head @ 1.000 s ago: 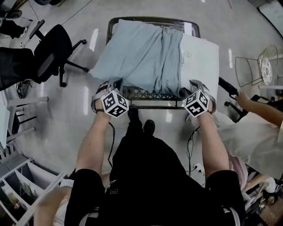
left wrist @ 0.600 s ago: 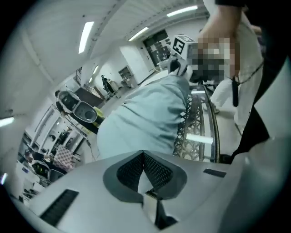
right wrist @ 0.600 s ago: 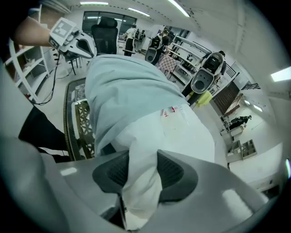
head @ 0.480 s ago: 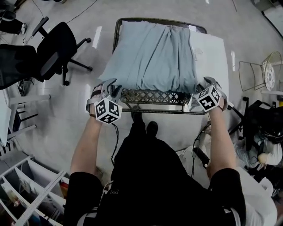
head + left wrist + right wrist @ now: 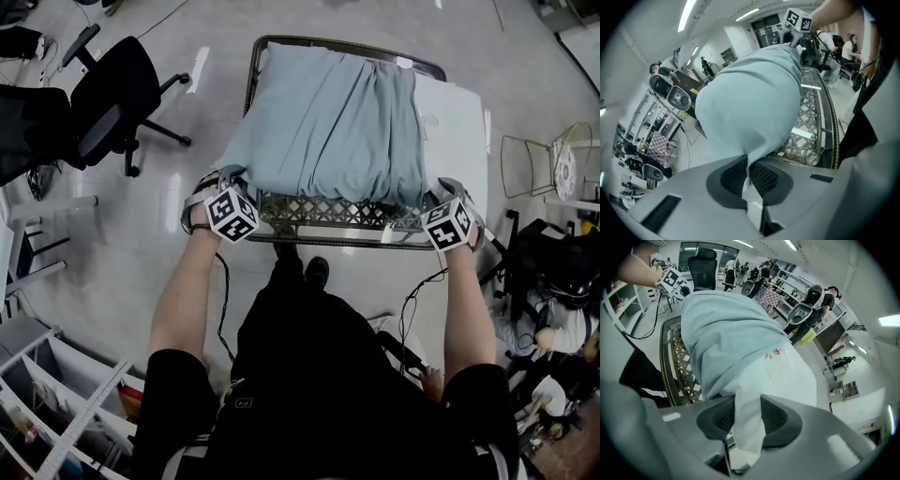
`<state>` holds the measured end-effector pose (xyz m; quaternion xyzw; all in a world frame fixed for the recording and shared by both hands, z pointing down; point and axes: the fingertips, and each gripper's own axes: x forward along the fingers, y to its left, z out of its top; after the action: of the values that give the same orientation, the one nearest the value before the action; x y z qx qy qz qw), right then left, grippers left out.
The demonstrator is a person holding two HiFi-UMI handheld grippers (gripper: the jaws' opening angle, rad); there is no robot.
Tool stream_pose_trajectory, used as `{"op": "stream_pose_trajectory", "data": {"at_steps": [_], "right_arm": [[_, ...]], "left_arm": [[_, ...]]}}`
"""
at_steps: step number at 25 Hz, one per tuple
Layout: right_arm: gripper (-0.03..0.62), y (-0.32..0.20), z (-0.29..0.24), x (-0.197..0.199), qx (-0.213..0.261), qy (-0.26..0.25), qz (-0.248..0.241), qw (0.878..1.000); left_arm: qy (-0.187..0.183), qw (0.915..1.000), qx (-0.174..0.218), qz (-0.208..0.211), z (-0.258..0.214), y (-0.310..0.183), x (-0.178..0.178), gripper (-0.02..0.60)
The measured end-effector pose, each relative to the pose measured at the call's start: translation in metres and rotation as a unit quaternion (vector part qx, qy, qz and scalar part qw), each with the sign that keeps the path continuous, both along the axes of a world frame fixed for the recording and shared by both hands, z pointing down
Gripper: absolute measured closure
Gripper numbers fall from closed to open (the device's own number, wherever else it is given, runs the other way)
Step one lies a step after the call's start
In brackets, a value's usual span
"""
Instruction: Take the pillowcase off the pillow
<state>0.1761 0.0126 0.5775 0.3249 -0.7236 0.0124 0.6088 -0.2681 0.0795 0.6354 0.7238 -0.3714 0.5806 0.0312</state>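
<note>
A light blue pillowcase [image 5: 328,122] covers most of a white pillow [image 5: 455,131], which sticks out bare on the right, on a lattice-top table [image 5: 328,239]. My left gripper [image 5: 234,183] sits at the near left corner, shut on a fold of the blue pillowcase [image 5: 745,103]. In its own view the left gripper [image 5: 749,171] pinches the cloth tight between its pads. My right gripper [image 5: 433,195] is at the near right corner. In the right gripper view this gripper [image 5: 746,420] is shut on a thick white corner of the pillow [image 5: 778,376], beside the pillowcase's [image 5: 722,329] open edge.
A black office chair [image 5: 108,103] stands left of the table and a wire chair [image 5: 553,155] to its right. A person [image 5: 553,319] sits low at the right. White shelving [image 5: 56,394] is at the bottom left. My legs stand against the table's near edge.
The left gripper has moved up to the pillowcase's near left corner. The right gripper has shifted rightwards along the near edge onto the bare white pillow corner.
</note>
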Motion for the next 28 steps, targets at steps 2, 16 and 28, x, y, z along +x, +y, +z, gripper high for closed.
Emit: {"op": "stream_pose_trajectory", "data": {"at_steps": [2,16,28], "right_arm": [[0.448,0.002,0.000,0.001,0.001,-0.002,0.003,1.000],[0.473,0.017,0.005,0.014,-0.002,-0.050,0.028,0.998],[0.417,0.027,-0.006,0.023,-0.069,-0.058,0.040,0.995]], "left_arm": [[0.004,0.9999,-0.008,-0.004,0.001,0.000,-0.007,0.572],[-0.060,0.9982,-0.005,-0.011,-0.009,-0.031,-0.078,0.572],[0.100,0.9938,-0.018,-0.046,-0.060,-0.040,-0.058,0.515]]}}
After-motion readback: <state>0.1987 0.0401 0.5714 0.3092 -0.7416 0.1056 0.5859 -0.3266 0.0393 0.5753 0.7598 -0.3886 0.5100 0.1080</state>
